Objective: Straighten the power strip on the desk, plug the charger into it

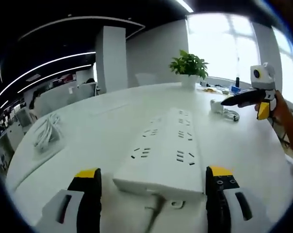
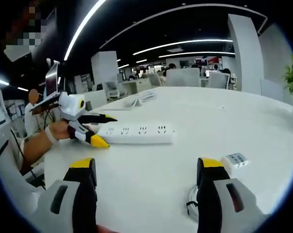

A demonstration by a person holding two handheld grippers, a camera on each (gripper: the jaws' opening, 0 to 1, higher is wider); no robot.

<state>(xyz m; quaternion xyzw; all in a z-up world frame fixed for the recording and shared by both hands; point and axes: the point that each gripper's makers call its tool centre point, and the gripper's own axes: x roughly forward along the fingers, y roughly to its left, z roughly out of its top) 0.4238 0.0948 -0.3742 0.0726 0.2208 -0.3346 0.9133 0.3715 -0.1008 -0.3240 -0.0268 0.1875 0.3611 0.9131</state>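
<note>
Jaws of the left gripper (image 1: 154, 187) stand wide apart in the left gripper view, and the near end of the white power strip (image 1: 163, 150) lies on the desk (image 1: 88, 145) between their yellow tips, touching neither as far as can be told. Its cord leaves that end and runs down between the jaws. The strip stretches straight away from the gap, its socket rows facing up. Left of the left jaw, farther off, a coiled white cable (image 1: 45, 131) rests on a sheet of paper. Beyond the strip's far end and to the right, the right gripper (image 1: 236, 100) hangs over the desk above the charger (image 1: 217, 106). A potted plant (image 1: 189, 65) stands at the far edge.

In the right gripper view the jaws are likewise apart with bare desk between them. Just right of the right jaw tip lies the white charger, its cable looping down beside that jaw. Ahead, past the gap and to the left, the strip lies crosswise, with the left gripper at its left end.
</note>
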